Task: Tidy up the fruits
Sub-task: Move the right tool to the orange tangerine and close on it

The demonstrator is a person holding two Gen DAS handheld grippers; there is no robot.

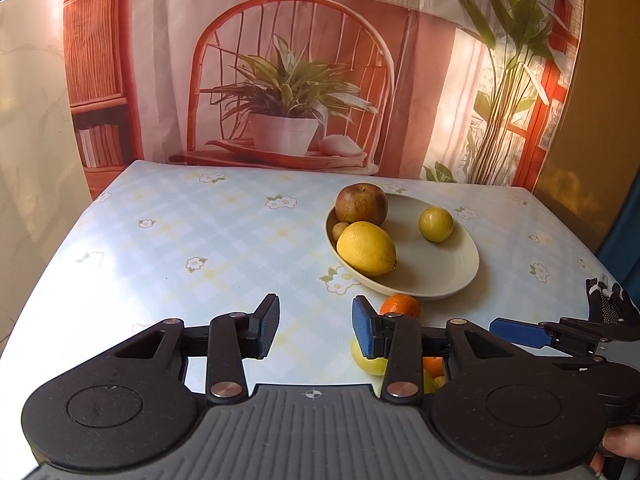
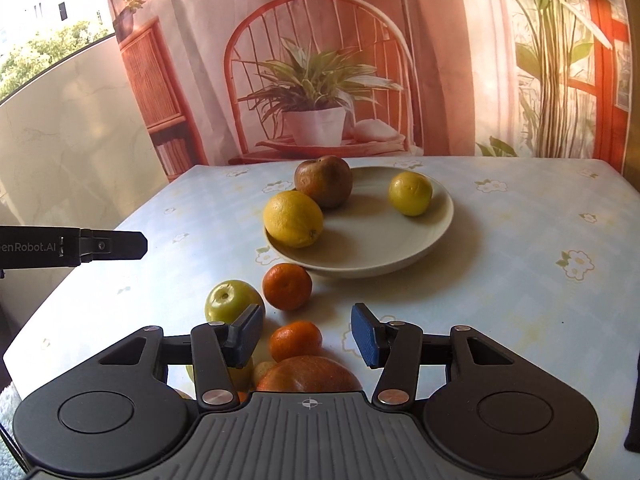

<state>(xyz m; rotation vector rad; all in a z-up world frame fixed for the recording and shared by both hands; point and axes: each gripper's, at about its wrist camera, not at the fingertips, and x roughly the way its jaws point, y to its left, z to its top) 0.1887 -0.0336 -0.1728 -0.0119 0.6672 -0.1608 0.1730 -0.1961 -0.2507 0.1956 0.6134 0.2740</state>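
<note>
Tangerine lies at six o'clock of the plate, between the right gripper's parted, empty pads; lower squarely before closing. Left gripper gapes empty, probably idle.

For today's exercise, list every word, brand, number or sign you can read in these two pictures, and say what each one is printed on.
"enRobot.AI": white print on the side of the left claw, at the left edge of the right wrist view; the picture's edge cuts off its start.
The books on the printed backdrop: too blurred to read.
Nothing readable on the plate, the fruits or the tablecloth.
</note>
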